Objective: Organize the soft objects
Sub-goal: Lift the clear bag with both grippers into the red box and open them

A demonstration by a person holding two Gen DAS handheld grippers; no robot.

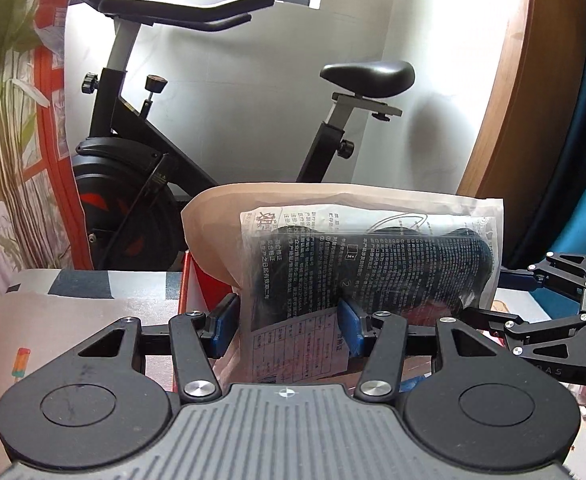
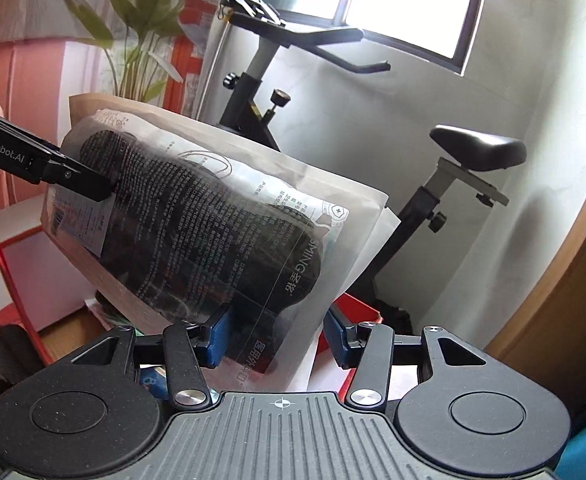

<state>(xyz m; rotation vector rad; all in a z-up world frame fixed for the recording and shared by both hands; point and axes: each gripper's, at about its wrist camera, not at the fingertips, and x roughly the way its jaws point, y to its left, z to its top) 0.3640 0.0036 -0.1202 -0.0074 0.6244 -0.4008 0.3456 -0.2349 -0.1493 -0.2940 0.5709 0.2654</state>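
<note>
Translucent printed pouch (image 1: 357, 264) is gripped in the air by left claw (image 1: 289, 330) and right claw (image 2: 277, 334) together.

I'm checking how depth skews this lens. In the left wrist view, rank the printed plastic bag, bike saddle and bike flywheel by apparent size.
1. Printed plastic bag, though nearness inflates it.
2. Bike flywheel, partly hidden.
3. Bike saddle.

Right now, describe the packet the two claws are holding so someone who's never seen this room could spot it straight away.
Find the black exercise bike against the white wall under the window. In front of it, lifted above a red box, the left claw and right claw hold a translucent plastic packet. Only it has printed text over a dark bundle inside and a brown paper backing.
</note>
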